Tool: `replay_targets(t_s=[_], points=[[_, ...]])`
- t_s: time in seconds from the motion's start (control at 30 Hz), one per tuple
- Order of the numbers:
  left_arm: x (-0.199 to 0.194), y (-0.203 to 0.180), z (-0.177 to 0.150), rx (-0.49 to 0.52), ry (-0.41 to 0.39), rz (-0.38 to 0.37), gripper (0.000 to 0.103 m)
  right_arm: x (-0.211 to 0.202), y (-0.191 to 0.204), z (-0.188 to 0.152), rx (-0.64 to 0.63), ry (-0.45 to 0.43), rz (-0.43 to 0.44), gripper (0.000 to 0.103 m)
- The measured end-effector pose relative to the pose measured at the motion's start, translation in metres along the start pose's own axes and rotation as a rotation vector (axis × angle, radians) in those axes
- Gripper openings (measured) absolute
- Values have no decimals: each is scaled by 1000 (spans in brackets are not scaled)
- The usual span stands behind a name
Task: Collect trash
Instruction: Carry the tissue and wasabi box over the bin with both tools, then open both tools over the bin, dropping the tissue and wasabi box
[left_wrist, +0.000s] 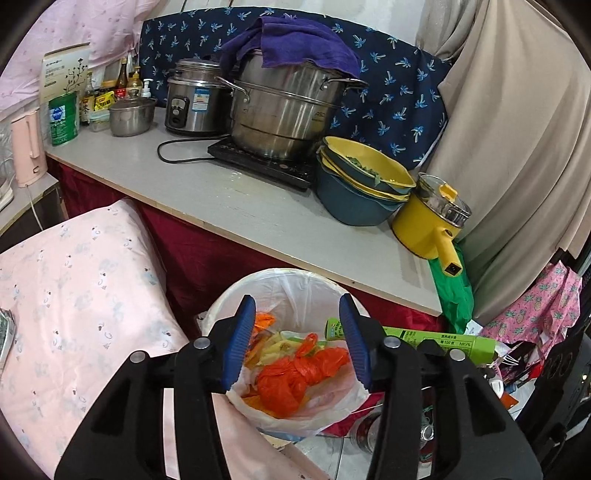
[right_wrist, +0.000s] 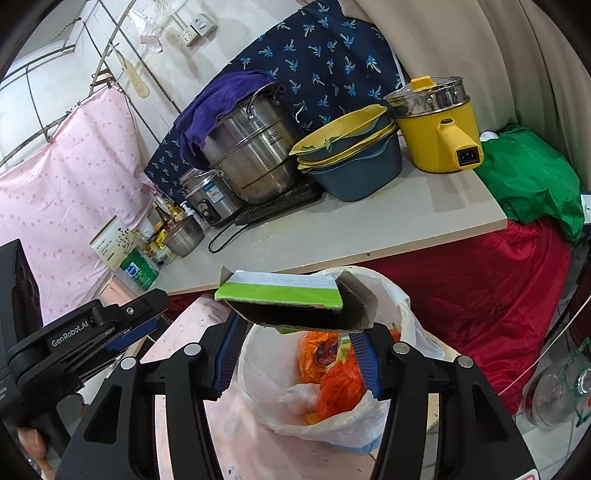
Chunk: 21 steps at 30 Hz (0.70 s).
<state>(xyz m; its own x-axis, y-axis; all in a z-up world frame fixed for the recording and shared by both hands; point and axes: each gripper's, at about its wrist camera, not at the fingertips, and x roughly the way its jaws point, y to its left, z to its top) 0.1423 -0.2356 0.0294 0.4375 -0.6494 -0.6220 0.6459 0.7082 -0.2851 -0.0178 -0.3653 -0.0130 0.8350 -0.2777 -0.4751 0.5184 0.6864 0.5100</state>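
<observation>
A pale grey desk (left_wrist: 236, 206) is seen skirted in dark red cloth (right_wrist: 480, 291). Behind it, a navy cloth printed with palm trees (left_wrist: 399, 96) is propped against a white wall (right_wrist: 159, 62), where sockets (right_wrist: 195, 29) are mounted. A beige curtain (left_wrist: 517, 147) is hung to one side, a pink dotted sheet (right_wrist: 62, 192) to the other. Glossy floor tiles (left_wrist: 340, 458) are glimpsed below.
</observation>
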Motion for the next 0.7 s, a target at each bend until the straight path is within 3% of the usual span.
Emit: replay_targets(t_s=[0.47, 0.63, 0.7], points=[[-6, 42, -9, -20, 17, 120, 46, 40, 35, -3, -70, 48, 10, 54], [-10, 55, -13, -30, 13, 148, 54, 54, 39, -3, -60, 78, 3, 58], [-12, 60, -14, -36, 8, 171, 65, 54, 42, -5, -60, 76, 8, 60]])
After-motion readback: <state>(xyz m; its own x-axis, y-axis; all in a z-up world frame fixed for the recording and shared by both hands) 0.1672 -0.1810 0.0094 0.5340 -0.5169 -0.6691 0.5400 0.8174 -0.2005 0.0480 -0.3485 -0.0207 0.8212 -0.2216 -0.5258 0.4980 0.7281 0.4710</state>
